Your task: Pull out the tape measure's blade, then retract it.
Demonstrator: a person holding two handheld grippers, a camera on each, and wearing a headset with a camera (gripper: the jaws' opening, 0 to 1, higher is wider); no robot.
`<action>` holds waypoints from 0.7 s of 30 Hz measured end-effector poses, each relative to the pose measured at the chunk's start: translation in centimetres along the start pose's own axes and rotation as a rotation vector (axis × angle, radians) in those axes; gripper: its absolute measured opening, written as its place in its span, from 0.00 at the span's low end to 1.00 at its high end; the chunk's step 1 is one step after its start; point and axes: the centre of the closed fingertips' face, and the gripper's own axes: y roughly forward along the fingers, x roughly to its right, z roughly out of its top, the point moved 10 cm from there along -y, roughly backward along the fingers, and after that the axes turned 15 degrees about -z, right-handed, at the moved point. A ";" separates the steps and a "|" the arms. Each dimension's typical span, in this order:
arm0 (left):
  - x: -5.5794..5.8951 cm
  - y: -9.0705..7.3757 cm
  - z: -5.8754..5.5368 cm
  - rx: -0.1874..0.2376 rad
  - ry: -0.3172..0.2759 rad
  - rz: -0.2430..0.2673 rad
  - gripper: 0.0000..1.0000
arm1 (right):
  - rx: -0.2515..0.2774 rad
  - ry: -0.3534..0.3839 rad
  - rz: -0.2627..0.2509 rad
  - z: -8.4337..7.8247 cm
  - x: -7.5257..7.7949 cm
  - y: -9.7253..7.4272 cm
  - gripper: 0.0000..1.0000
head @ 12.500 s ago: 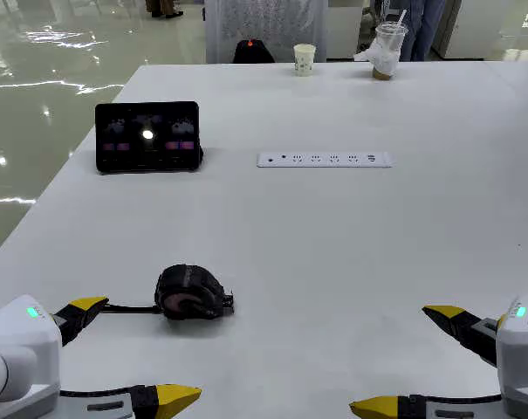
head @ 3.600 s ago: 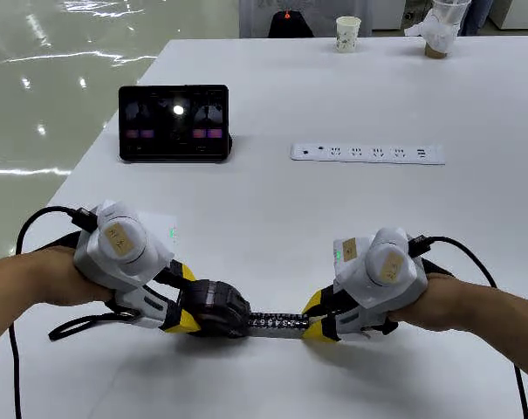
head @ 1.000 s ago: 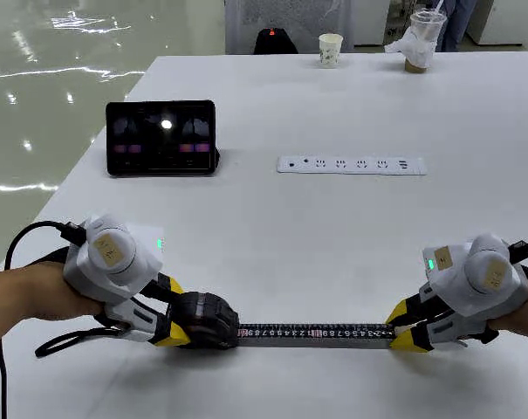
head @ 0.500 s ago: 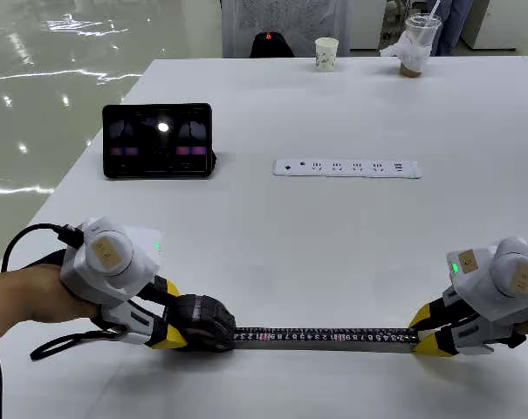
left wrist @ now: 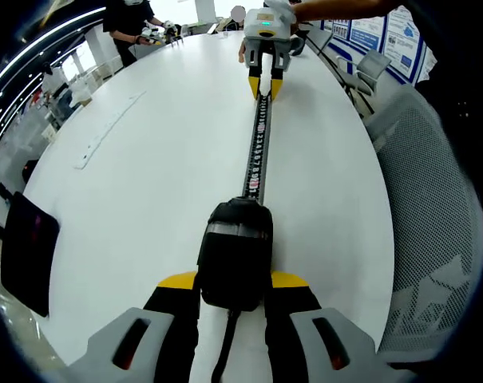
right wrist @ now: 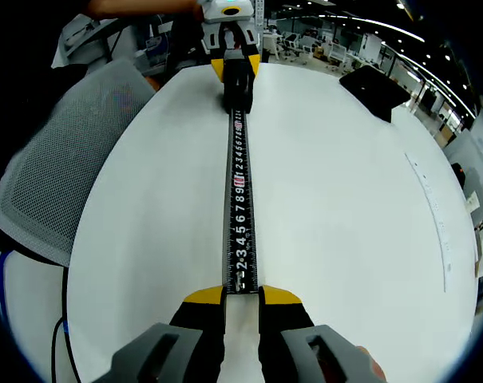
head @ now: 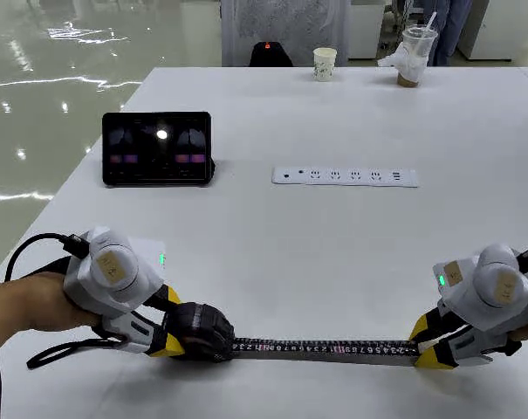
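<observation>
The left gripper [head: 169, 324] is clamping the tape measure case [head: 200, 330] between its jaws on the counter [head: 333, 236]. The right gripper [head: 423, 342] is pinching the blade [head: 325, 348] tip with narrow jaws. The blade is lying extended between the two grippers.

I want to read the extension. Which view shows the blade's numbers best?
The right gripper view: the blade runs up from the right gripper, numerals large and legible. The left gripper view shows it receding from the case, digits tiny; the head view, a thin dark strip.
</observation>
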 end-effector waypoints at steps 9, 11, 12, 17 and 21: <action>0.2 -0.4 -0.2 -0.023 0.015 0.028 0.25 | -0.009 0.003 -0.024 0.0 -0.3 -0.5 0.26; 0.4 -0.7 -0.4 -0.025 0.012 0.038 0.25 | -0.015 0.012 -0.034 -0.1 -0.4 -0.7 0.27; 0.4 -0.9 -0.5 -0.023 0.009 0.041 0.26 | -0.017 0.016 -0.039 -0.1 -0.4 -0.8 0.28; 1.2 -1.4 -1.1 -0.033 -0.005 0.058 0.31 | -0.023 0.040 -0.061 -0.3 -1.3 -1.5 0.31; 2.1 -1.7 -1.4 -0.021 -0.021 0.074 0.35 | -0.024 0.059 -0.082 -0.4 -2.0 -2.1 0.37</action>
